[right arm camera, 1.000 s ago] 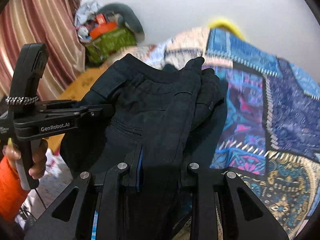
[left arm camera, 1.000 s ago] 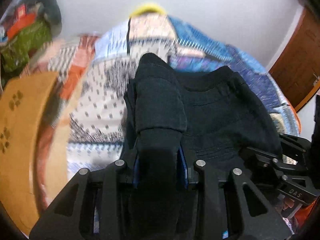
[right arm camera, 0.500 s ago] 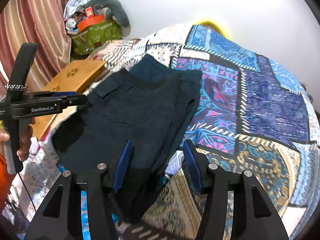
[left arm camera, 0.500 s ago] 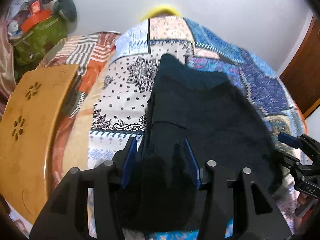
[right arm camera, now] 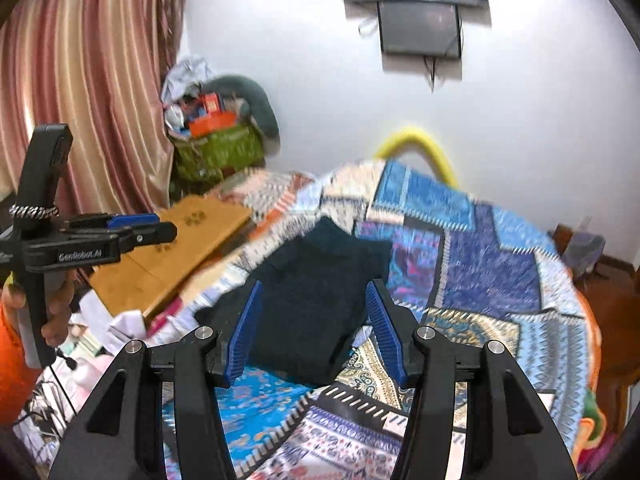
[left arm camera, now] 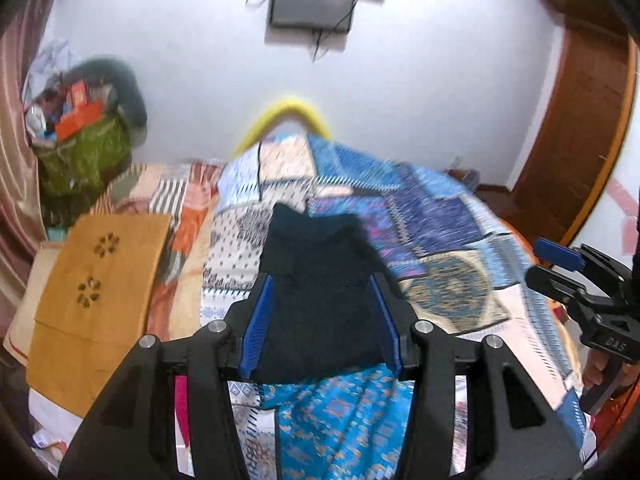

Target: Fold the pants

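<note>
The dark navy pants (left arm camera: pixel 320 272) lie folded in a compact block on the patchwork bedspread (left arm camera: pixel 440 216). My left gripper (left arm camera: pixel 321 300) hangs above and in front of them, open, its blue pads (left arm camera: pixel 258 320) apart with no cloth between them. In the right wrist view the pants (right arm camera: pixel 320 272) lie flat below my right gripper (right arm camera: pixel 313 304), which is open and holds nothing. The right gripper (left arm camera: pixel 560 264) also shows at the right edge of the left wrist view, and the left gripper (right arm camera: pixel 132 232), held by a hand, at the left of the right wrist view.
A wooden lap table (left arm camera: pixel 100 280) lies on the bed left of the pants. A green bag (left arm camera: pixel 84 160) full of items and a pink curtain (right arm camera: pixel 80 100) stand at the far left. A screen (left arm camera: pixel 312 0) hangs on the white wall, with a wooden door (left arm camera: pixel 580 140) at right.
Both grippers held folds of the pants a second ago. They have opened, let the cloth go and risen back from the bed, leaving the pants folded and flat.
</note>
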### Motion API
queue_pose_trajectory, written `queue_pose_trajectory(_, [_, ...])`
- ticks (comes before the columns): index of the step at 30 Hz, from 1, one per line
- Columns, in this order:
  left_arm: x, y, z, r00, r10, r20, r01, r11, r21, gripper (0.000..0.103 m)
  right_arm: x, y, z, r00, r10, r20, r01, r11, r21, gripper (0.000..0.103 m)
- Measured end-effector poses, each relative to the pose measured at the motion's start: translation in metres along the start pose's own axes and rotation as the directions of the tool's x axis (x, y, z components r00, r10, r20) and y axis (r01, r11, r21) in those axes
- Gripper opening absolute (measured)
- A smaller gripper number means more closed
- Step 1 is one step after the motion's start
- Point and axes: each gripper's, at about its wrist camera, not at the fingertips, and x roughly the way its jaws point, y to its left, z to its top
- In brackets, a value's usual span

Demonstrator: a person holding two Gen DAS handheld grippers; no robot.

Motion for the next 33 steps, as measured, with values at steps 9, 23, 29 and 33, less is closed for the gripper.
queue_pose_trajectory(9, [-0.143, -0.060, -0.019, 0.967, 0.002, 0.256, -0.031, 0.994, 0.107, 0.065, -0.104, 0.043, 0.001, 0.977, 0.016, 0.212, -0.008, 0.999, -0.037, 0.050])
queue_pose_trajectory(23, [-0.236, -0.090, -0.083, 0.870, 0.085, 0.485, -0.132, 0.989, 0.063, 0.094, -0.169, 0.079, -0.029, 0.920, 0.006, 0.393, 0.005, 1.000, -0.026, 0.061])
queue_pose_trajectory(29, [-0.241, -0.085, -0.092, 0.856, 0.104, 0.506, -0.145, 0.989, 0.042, 0.103, -0.170, 0.080, -0.033, 0.916, -0.037, 0.400, 0.035, 0.999, 0.013, 0.086])
queue_pose_trajectory(33, [-0.239, -0.084, -0.094, 0.865, 0.093, 0.493, -0.131, 0.990, 0.044, 0.103, -0.171, 0.082, -0.035, 0.915, -0.054, 0.399, 0.049, 0.999, 0.023, 0.097])
